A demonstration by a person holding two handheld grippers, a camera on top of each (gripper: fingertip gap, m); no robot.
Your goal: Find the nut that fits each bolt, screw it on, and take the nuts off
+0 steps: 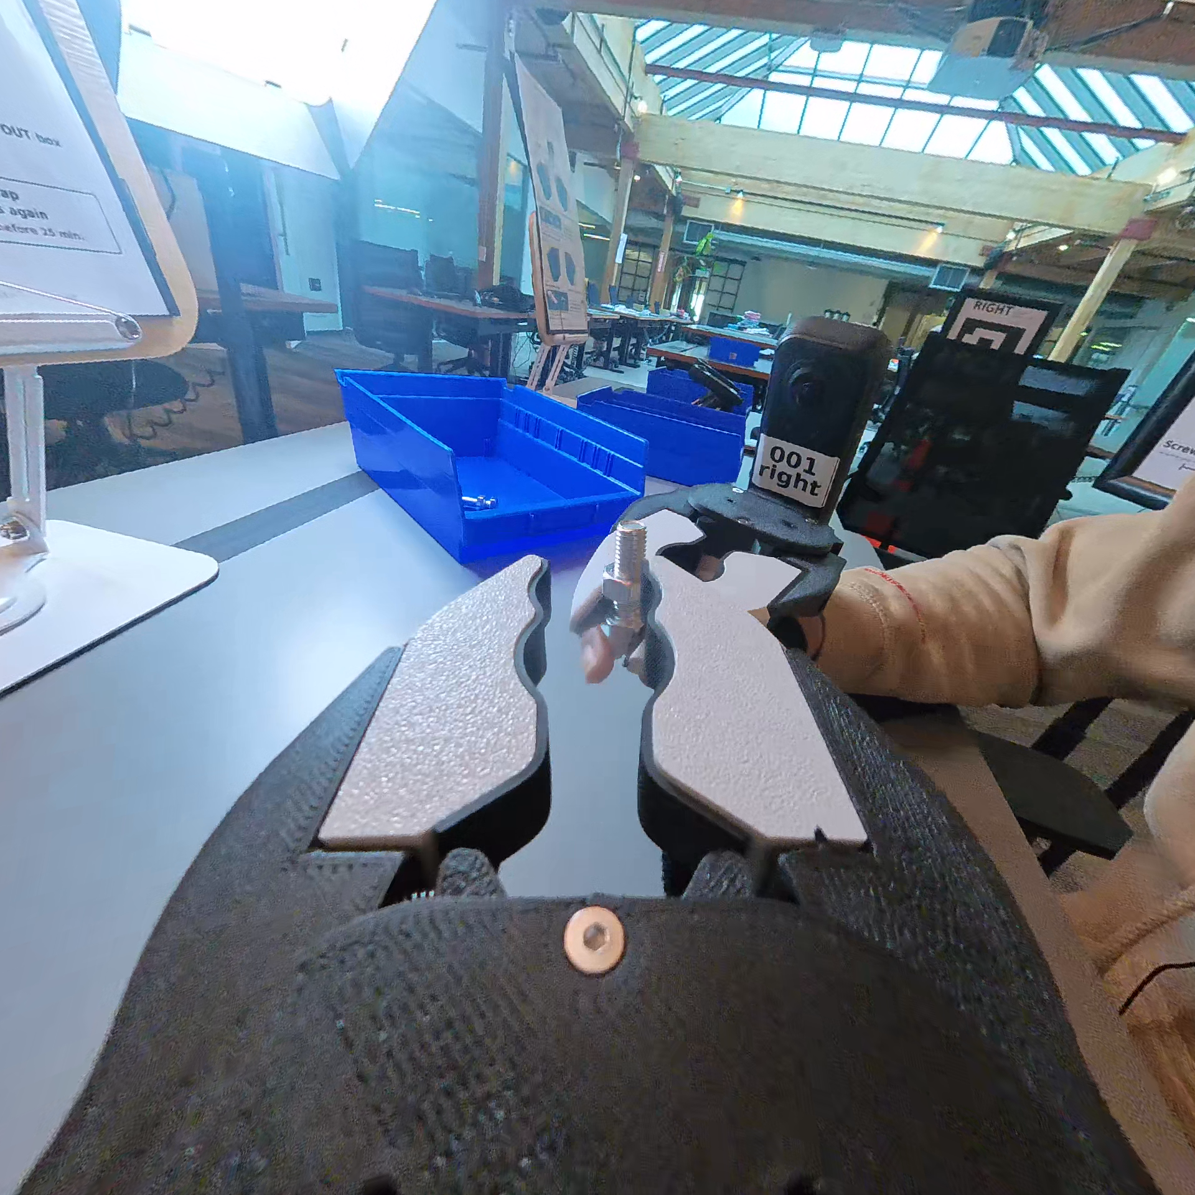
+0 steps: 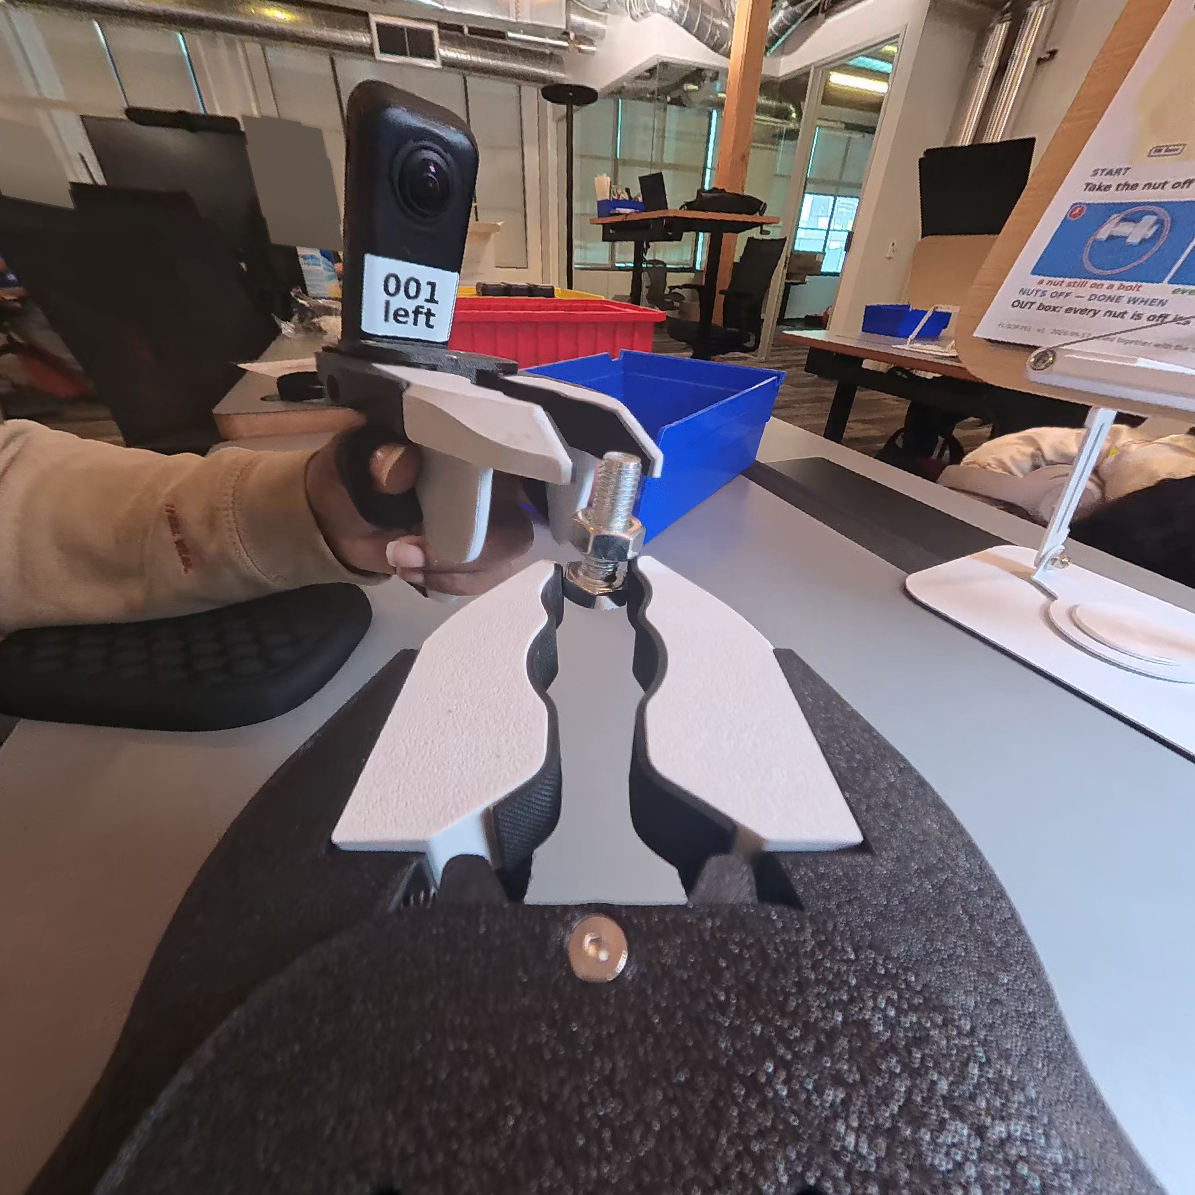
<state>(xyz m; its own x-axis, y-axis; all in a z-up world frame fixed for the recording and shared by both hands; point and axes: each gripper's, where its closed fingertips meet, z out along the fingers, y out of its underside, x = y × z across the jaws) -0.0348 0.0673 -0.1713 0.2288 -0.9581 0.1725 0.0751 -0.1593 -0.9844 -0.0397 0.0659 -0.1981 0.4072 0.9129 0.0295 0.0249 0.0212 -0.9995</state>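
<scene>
The right gripper point(image 2: 595, 585) pinched the bolt point(image 2: 614, 482) upright by its head, nut point(image 2: 608, 537) not yet off (left gripper point(image 1: 598, 621) hung open beside it).

My right gripper point(image 2: 593, 582): pale grey pebbled finger plates on a black stippled body. Bolt point(image 2: 611, 498) and nut point(image 2: 606, 535) between my tips: bright silver. Bin point(image 2: 705, 414) beyond them: solid blue. Bin point(image 2: 549, 326) farther back: red, ribbed. Table point(image 2: 905, 743) beneath: light grey. Sleeve point(image 2: 129, 517) at left: beige.
</scene>
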